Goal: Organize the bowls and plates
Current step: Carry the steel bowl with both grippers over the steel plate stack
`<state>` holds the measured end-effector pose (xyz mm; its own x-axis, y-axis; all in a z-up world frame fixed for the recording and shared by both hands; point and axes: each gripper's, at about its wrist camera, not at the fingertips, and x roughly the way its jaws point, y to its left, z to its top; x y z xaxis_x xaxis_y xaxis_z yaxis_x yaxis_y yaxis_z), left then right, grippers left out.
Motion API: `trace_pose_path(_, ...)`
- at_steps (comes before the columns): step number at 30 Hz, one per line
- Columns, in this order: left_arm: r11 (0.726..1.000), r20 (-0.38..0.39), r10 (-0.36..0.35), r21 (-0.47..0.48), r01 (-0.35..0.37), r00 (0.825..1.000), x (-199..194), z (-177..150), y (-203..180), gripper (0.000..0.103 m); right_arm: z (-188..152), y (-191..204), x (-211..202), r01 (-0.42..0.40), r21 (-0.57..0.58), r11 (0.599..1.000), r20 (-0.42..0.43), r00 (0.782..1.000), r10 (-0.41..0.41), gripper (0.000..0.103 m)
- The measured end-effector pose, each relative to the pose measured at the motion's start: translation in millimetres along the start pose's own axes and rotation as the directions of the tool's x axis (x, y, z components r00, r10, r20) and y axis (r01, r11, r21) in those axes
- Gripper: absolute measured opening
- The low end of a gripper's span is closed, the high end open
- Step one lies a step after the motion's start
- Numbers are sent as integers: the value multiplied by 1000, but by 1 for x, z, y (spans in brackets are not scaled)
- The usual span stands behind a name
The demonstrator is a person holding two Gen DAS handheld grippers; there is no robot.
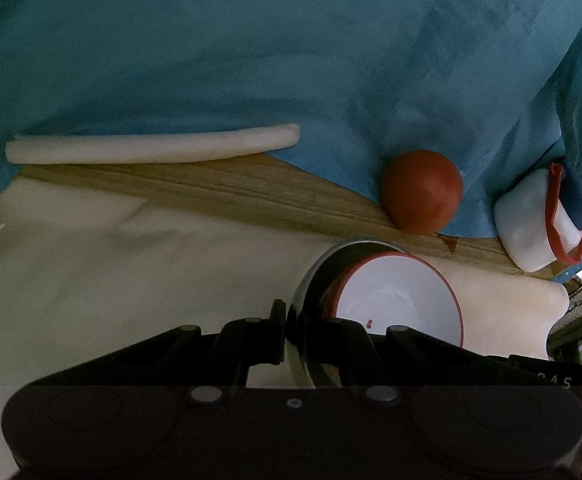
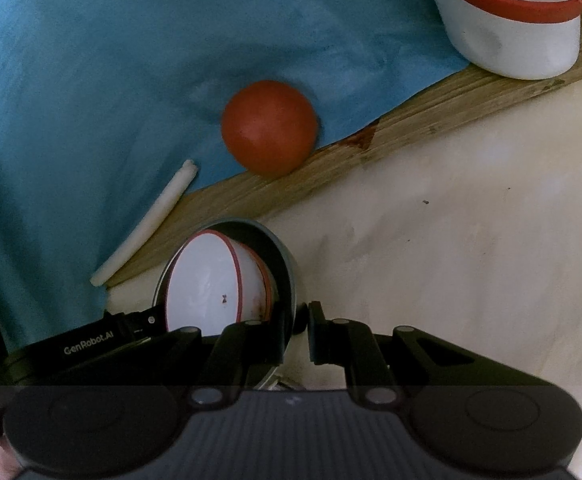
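Note:
A grey metal bowl (image 1: 311, 280) holds nested white bowls with red rims (image 1: 399, 300). My left gripper (image 1: 297, 330) is shut on the grey bowl's rim, one finger outside and one inside. In the right wrist view the same grey bowl (image 2: 285, 264) with the white bowls (image 2: 203, 284) sits just ahead. My right gripper (image 2: 297, 330) straddles its right rim with a small gap showing, so its grip is unclear. The left gripper's finger (image 2: 131, 326) shows at the bowl's left side.
An orange-red ball (image 1: 423, 190) (image 2: 269, 126) lies on a blue cloth (image 1: 211, 60) at the edge of a wooden board (image 1: 211, 188). A white container with a red band (image 1: 539, 220) (image 2: 511, 20) stands to the right. A white rolled stick (image 1: 151, 146) (image 2: 147, 224) lies left.

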<state>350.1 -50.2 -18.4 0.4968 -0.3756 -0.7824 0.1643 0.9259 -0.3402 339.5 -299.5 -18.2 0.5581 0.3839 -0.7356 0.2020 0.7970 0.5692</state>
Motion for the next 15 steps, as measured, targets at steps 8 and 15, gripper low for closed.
trace_pose_path(8,1000,7,-1,-16,1,1000,-5,-2,2,7,-3,3,-1,-2,-14,1000,-7,1000,2,12)
trace_pose_path(15,1000,15,-1,-21,1,1000,-12,-6,4,7,-6,6,-3,-11,-22,1000,-10,1000,11,12)
